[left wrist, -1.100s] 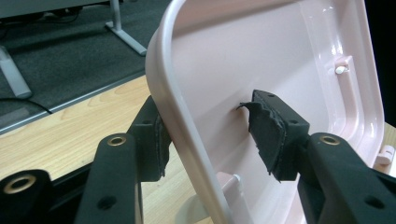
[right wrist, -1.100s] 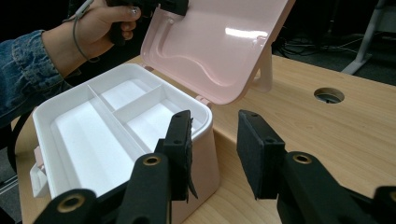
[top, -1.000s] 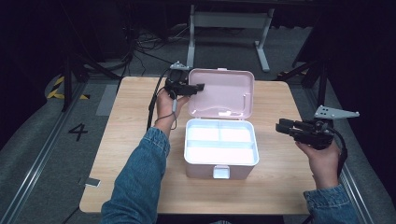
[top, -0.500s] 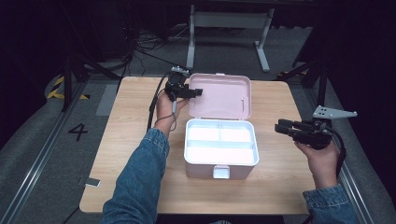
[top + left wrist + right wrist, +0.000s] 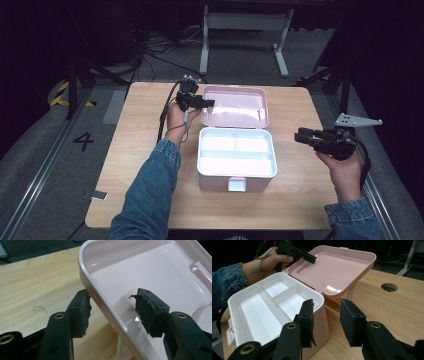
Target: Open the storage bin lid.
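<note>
A single readable mark: the numeral "4" (image 5: 83, 141), in dark paint, stands on the grey floor (image 5: 45, 165) left of the wooden table (image 5: 135, 150) in the high view. Other surfaces carry no legible text.

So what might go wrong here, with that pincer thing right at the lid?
The left gripper straddles the rim of the open pink lid with its jaws apart; if they close or push off-centre, the rim may slip out. A hard push might also slide the whole box across the table, since the right gripper hangs open beside it, touching nothing.
</note>
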Demonstrator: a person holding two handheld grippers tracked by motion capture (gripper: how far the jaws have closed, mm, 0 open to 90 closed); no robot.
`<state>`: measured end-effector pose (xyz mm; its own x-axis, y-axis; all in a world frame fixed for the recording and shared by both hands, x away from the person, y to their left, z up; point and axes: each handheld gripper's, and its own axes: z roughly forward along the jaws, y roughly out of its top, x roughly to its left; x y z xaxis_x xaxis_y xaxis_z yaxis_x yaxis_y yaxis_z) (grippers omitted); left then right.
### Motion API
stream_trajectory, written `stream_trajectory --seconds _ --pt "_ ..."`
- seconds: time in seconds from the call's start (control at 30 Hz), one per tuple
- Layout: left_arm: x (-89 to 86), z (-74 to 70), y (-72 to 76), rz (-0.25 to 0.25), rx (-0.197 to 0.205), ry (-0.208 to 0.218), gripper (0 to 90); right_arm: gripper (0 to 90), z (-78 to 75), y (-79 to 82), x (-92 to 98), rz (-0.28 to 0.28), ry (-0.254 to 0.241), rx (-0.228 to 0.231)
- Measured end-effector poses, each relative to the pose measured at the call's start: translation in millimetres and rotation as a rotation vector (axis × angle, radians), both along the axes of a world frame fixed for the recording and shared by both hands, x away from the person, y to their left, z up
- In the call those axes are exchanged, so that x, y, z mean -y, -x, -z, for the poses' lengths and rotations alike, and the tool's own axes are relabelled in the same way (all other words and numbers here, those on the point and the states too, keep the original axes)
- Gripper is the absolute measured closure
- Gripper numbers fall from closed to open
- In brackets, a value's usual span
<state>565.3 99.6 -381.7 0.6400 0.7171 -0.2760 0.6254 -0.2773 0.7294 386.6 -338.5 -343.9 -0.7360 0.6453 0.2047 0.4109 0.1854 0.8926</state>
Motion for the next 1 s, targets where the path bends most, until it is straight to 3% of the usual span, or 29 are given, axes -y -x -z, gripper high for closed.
stream_trajectory --seconds 0.13,0.27,0.5,0.67,0.8,1.0 --pt "-2.2 0.8 0.3 -0.016 -0.013 -0.012 45.3 63.3 -0.4 0.5 0.0 -0.002 0.0 0.006" --pt "-9.3 -6.3 3.5 -0.034 0.013 0.024 45.0 63.1 -1.4 1.2 0.4 -0.001 -0.004 0.01" --pt "-15.5 -19.3 11.6 -0.016 0.035 0.039 44.0 62.5 -2.4 2.0 0.4 -0.003 -0.009 0.012" --pt "-16.5 -38.6 30.0 0.045 0.08 0.038 43.5 62.5 -3.3 1.9 -0.2 -0.004 -0.009 0.019" --pt "-16.9 -45.8 40.7 0.062 0.1 0.04 43.4 62.5 -3.9 0.4 -1.6 -0.006 -0.012 0.017" --pt "-26.3 -66.4 73.7 0.107 0.152 0.032 43.5 62.3 -6.1 -4.6 -5.1 -0.016 -0.013 0.024"
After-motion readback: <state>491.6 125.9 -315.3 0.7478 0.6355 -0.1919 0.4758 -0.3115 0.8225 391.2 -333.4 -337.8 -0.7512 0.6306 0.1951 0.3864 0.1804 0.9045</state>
